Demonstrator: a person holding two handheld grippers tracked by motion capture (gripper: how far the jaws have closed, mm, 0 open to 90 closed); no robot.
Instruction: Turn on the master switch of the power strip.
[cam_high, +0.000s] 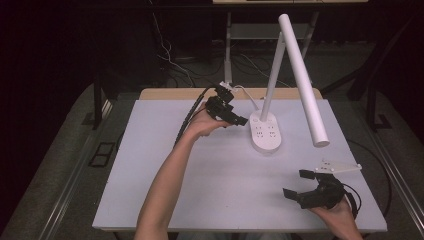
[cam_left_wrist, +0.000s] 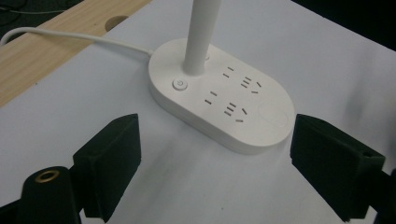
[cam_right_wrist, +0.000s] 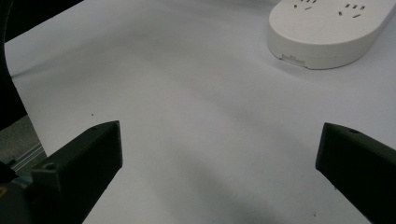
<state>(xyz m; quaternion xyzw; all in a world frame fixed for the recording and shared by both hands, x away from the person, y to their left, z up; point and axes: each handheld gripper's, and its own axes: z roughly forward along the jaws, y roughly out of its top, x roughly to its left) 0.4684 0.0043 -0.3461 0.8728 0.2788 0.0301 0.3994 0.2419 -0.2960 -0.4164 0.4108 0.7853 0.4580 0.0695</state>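
I had the left gripper (cam_high: 235, 119), fingers wide and empty, nearing the lamp base (cam_left_wrist: 224, 100) by the counter's (cam_high: 150, 165) far edge; next I judged it should press the button (cam_left_wrist: 180, 84).

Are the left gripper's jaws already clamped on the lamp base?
No, the left gripper has its jaws wide apart, short of the lamp base.
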